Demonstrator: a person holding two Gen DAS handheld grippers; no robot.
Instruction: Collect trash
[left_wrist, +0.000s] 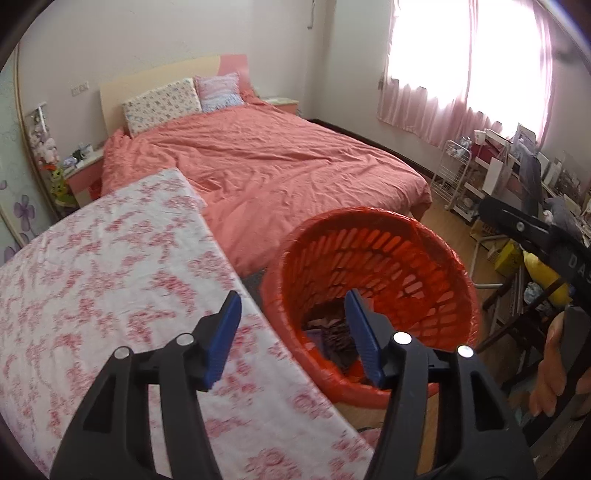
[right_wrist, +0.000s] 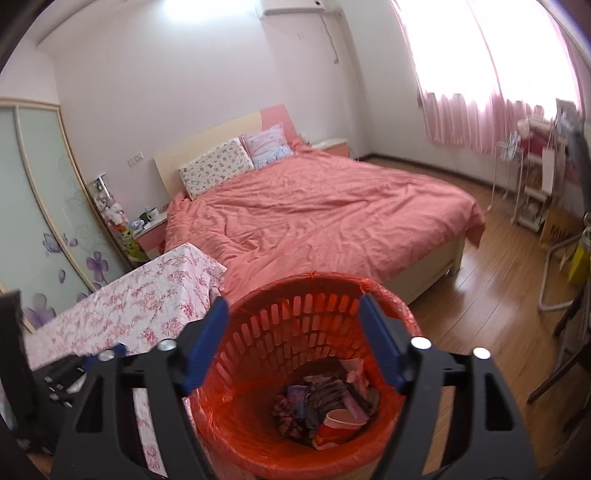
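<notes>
A: Where is the bin (right_wrist: 306, 373) found, as judged from each tool?

B: From the right gripper (right_wrist: 291, 339) it is seen dead ahead at twelve o'clock, its mouth framed by the parted, empty jaws; wrappers (right_wrist: 325, 410) are heaped at the bottom.

A: And the left gripper (left_wrist: 291, 332)?

B: It is held unclenched, nothing grasped; the bin lies toward one o'clock, the floral cloth (left_wrist: 110, 277) at ten; the right is judged nearer the opening.
</notes>
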